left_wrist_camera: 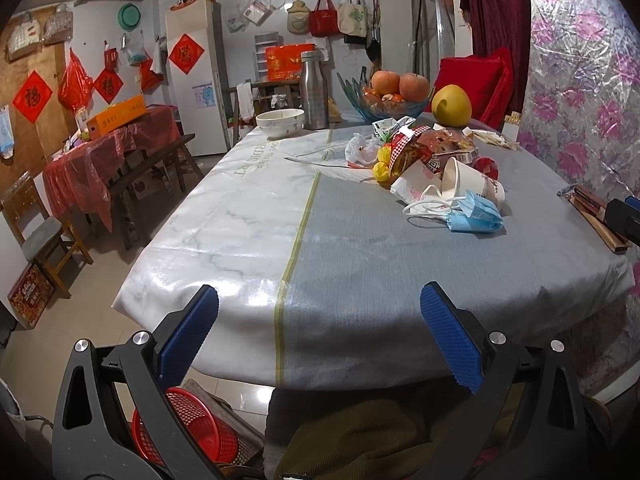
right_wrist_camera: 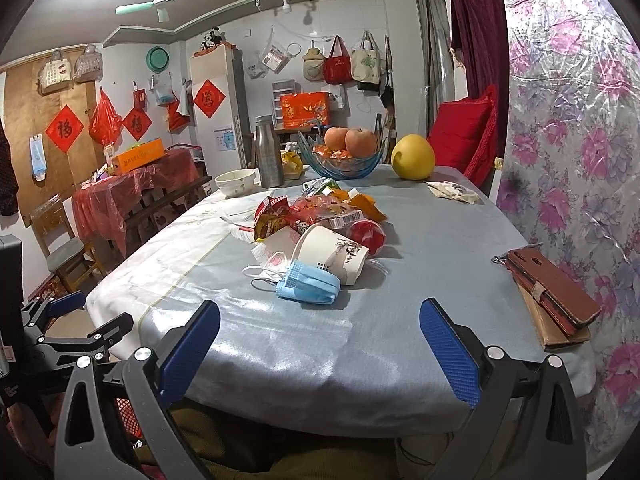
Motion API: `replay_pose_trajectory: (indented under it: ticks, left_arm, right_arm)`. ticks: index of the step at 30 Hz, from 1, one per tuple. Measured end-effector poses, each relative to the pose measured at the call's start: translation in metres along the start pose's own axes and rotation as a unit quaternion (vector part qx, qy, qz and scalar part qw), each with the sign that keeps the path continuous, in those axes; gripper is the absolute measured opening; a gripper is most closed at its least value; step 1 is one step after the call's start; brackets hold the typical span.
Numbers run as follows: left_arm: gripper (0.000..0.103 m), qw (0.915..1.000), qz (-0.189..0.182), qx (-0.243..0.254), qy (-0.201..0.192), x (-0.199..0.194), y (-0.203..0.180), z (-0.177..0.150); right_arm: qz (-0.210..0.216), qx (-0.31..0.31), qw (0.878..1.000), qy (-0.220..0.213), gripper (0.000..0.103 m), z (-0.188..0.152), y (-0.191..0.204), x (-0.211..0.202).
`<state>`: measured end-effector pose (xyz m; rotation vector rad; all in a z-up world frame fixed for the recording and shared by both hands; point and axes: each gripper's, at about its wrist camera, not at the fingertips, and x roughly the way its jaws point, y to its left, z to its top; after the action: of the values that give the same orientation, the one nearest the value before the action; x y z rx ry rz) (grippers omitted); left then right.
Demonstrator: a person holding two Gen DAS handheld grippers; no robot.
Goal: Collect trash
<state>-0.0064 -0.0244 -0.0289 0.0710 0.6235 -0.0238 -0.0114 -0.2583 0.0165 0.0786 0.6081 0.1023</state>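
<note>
A heap of trash lies in the middle of the table: a blue face mask [left_wrist_camera: 474, 216] [right_wrist_camera: 308, 282], a tipped white paper cup [left_wrist_camera: 474, 184] [right_wrist_camera: 332, 254], red snack wrappers [left_wrist_camera: 424, 146] [right_wrist_camera: 280, 216], a crumpled white bag [left_wrist_camera: 360, 148] and yellow scraps [left_wrist_camera: 382, 168]. My left gripper [left_wrist_camera: 320, 300] is open and empty above the table's near edge, well short of the heap. My right gripper [right_wrist_camera: 320, 312] is open and empty, just in front of the mask. A red mesh basket [left_wrist_camera: 188, 428] stands on the floor below the left gripper.
A glass fruit bowl with apples [right_wrist_camera: 344, 152], a yellow pomelo [right_wrist_camera: 412, 156], a steel flask [right_wrist_camera: 270, 152] and a white bowl [right_wrist_camera: 235, 182] stand at the table's far end. A brown phone case [right_wrist_camera: 552, 292] lies at the right edge. A flowered wall [right_wrist_camera: 580, 160] is close on the right.
</note>
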Motion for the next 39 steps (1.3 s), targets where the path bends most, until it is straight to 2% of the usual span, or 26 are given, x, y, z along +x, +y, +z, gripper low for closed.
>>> replay_pose_trajectory:
  ticks: [39]
  left_arm:
    - [0.097,1.0000,0.000,0.000,0.002,0.0013,-0.0015,-0.0009]
  right_arm:
    - [0.010,0.003,1.000,0.000,0.098,-0.0018,0.0085,-0.0023]
